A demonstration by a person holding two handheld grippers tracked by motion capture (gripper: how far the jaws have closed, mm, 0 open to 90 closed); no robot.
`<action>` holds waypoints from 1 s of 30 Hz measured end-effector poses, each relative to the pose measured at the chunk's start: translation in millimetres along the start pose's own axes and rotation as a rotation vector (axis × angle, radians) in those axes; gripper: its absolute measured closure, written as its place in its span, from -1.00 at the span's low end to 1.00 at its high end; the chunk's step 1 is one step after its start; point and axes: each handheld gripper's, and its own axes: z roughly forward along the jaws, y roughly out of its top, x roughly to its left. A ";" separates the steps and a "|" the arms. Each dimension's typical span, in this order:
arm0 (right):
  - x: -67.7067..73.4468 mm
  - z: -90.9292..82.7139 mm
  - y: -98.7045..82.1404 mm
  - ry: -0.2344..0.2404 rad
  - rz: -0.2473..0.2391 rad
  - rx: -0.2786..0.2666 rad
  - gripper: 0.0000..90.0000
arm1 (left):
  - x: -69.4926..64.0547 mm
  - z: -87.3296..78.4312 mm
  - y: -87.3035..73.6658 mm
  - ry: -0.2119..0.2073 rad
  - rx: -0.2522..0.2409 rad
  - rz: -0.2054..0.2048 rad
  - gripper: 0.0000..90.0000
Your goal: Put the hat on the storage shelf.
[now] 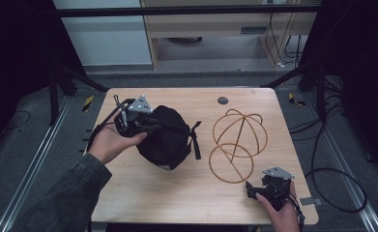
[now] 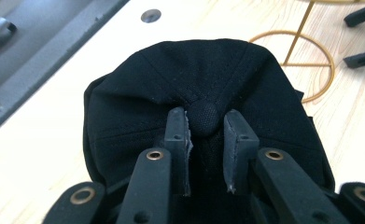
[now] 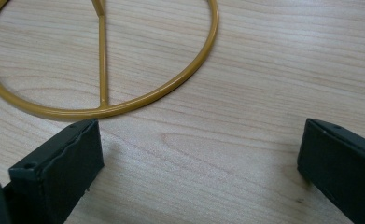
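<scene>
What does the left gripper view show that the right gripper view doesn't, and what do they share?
Left gripper view: the left gripper shut on the crown of the black cap, jaws pinching the fabric at its top button, with a round insert in the table beyond.
Right gripper view: the right gripper, jaws wide open with nothing between them, low over bare wood.
Shared: the wooden table and the yellow wire stand, whose base ring lies flat.

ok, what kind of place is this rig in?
Likely a lab recording station, not a home: a wooden table on a dark metal frame, loose cables on grey floor, and handheld grippers working a black cap beside a gold wire stand.
</scene>
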 end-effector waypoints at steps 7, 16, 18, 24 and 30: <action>0.1 0.0 0.1 0.001 0.002 -0.001 -0.99 | -2.3 -9.0 16.8 0.010 -0.014 0.027 0.65; -0.1 0.0 0.1 0.000 -0.001 0.000 -0.99 | -9.3 -16.1 40.9 0.016 -0.039 0.064 0.65; -0.4 0.0 0.1 -0.002 -0.005 0.000 -0.99 | -12.2 -22.9 51.6 0.016 -0.059 0.072 0.65; -0.3 0.1 0.1 -0.003 -0.005 0.000 -0.99 | -18.3 -34.4 72.2 0.013 -0.095 0.094 0.65; -0.5 0.2 0.1 -0.003 -0.008 0.001 -0.99 | -20.2 -43.2 82.1 -0.013 -0.151 0.086 0.65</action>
